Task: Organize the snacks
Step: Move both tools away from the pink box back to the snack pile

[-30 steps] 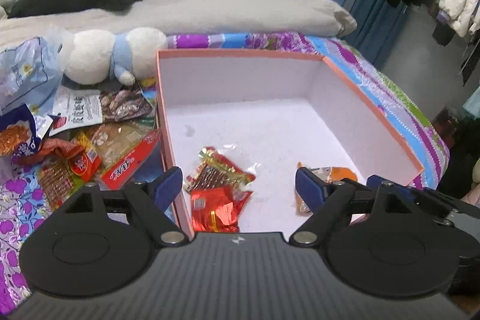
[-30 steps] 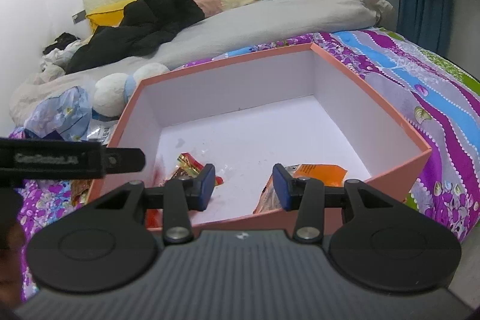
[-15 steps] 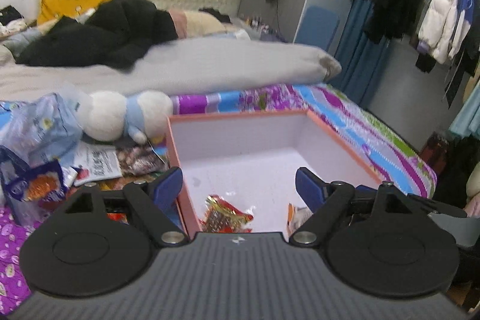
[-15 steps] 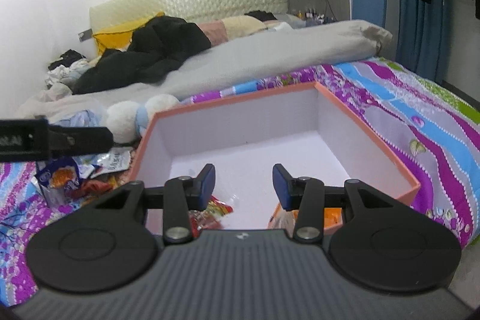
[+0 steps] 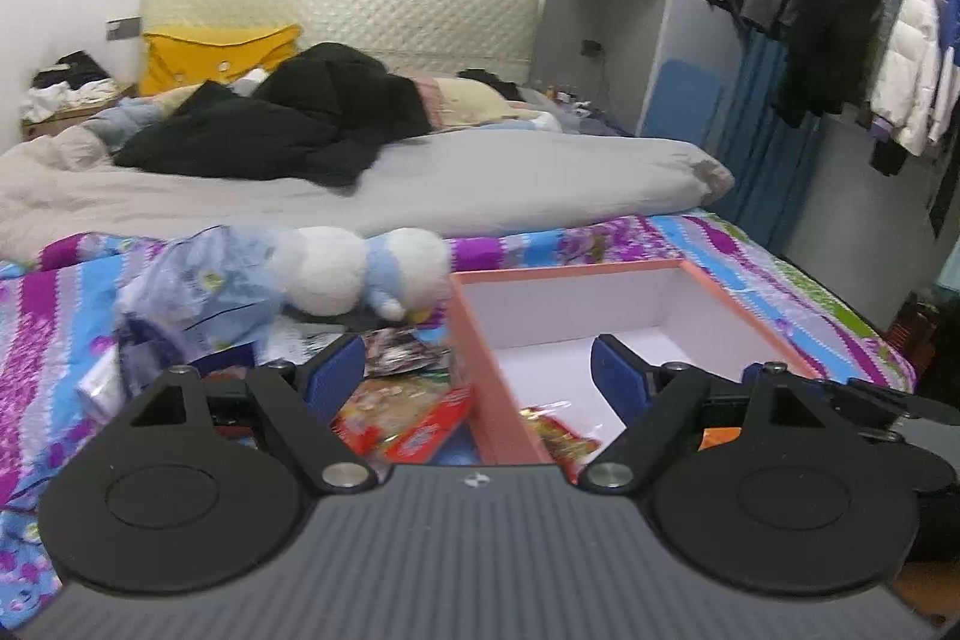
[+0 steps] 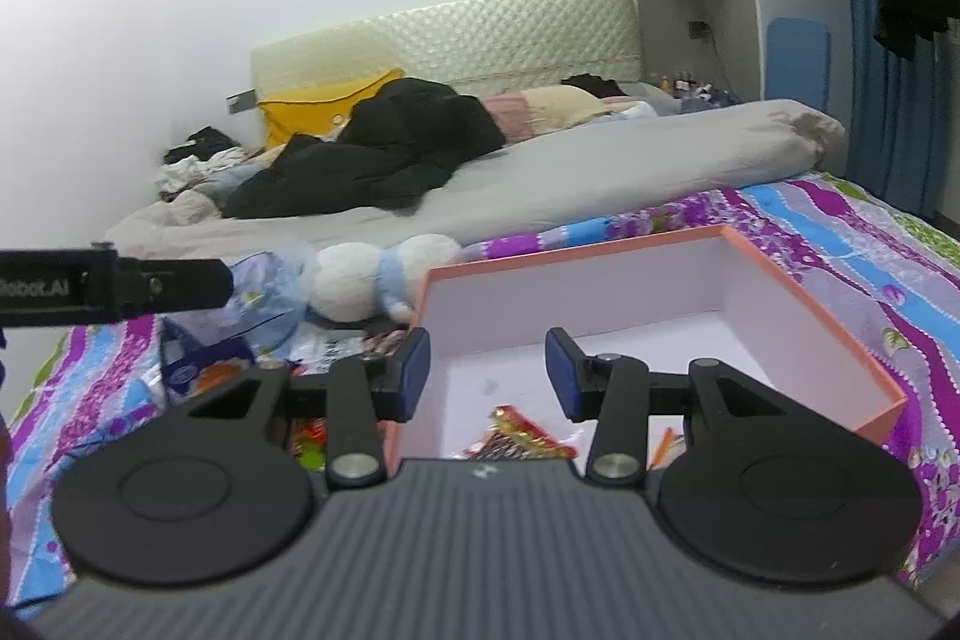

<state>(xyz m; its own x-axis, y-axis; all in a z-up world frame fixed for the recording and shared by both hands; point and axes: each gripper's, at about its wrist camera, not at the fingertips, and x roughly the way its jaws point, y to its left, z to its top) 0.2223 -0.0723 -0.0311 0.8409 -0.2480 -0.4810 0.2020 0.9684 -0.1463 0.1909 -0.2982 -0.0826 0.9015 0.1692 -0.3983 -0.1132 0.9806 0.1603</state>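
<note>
An orange-rimmed white box (image 5: 714,292) sits on the bed; it also shows in the right wrist view (image 6: 810,316). Red and gold snack packets (image 5: 561,436) lie on its floor, also seen in the right wrist view (image 6: 516,427). A pile of loose snack packets (image 5: 408,406) lies left of the box. My left gripper (image 5: 478,379) is open and empty, raised above the box's left wall. My right gripper (image 6: 487,379) is open and empty, raised above the box's near left part. The left gripper's body (image 6: 114,285) shows at the left of the right wrist view.
A white and blue plush toy (image 5: 360,271) and a crumpled blue plastic bag (image 5: 198,289) lie behind the snack pile. A grey duvet (image 5: 420,184) and black clothes (image 5: 282,130) cover the far bed. Hanging coats (image 5: 912,58) are at the right.
Both grippers have risen and tilted up away from the box, so more of the room shows. The left one has also shifted left. Both jaws stayed open and empty.
</note>
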